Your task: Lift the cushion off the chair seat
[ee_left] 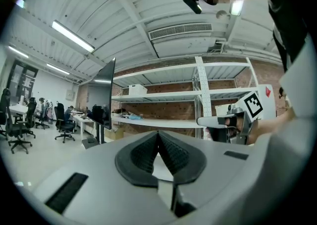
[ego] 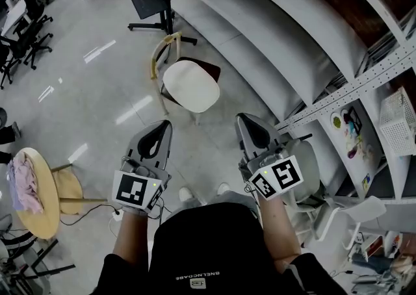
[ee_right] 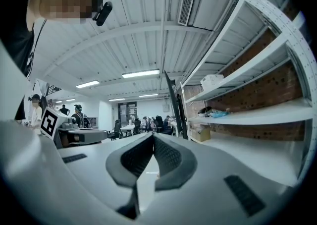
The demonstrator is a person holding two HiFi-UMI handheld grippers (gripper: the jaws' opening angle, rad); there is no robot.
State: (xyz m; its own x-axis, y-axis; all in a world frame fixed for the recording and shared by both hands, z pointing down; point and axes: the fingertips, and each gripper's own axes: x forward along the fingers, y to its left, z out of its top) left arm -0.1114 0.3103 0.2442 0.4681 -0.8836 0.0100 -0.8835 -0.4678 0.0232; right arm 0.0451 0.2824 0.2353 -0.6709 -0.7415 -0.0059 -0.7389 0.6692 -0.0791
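A white oval cushion (ego: 190,86) lies on the seat of a chair (ego: 209,68) with a curved wooden back, standing on the floor ahead of me in the head view. Both grippers are held level well short of it, with bare floor between. My left gripper (ego: 165,125) is shut with nothing in it, its ribbed pads (ee_left: 148,152) meeting at the tip. My right gripper (ego: 241,119) is likewise shut and holds nothing, pads (ee_right: 166,154) together. Neither gripper view shows the chair or the cushion.
Long white shelving (ego: 292,47) runs along the right, close to my right gripper. A round wooden table (ego: 40,212) with a pink cloth (ego: 23,183) stands at the left. A monitor stand (ego: 152,2) is behind the chair. Office chairs (ego: 26,27) stand far left.
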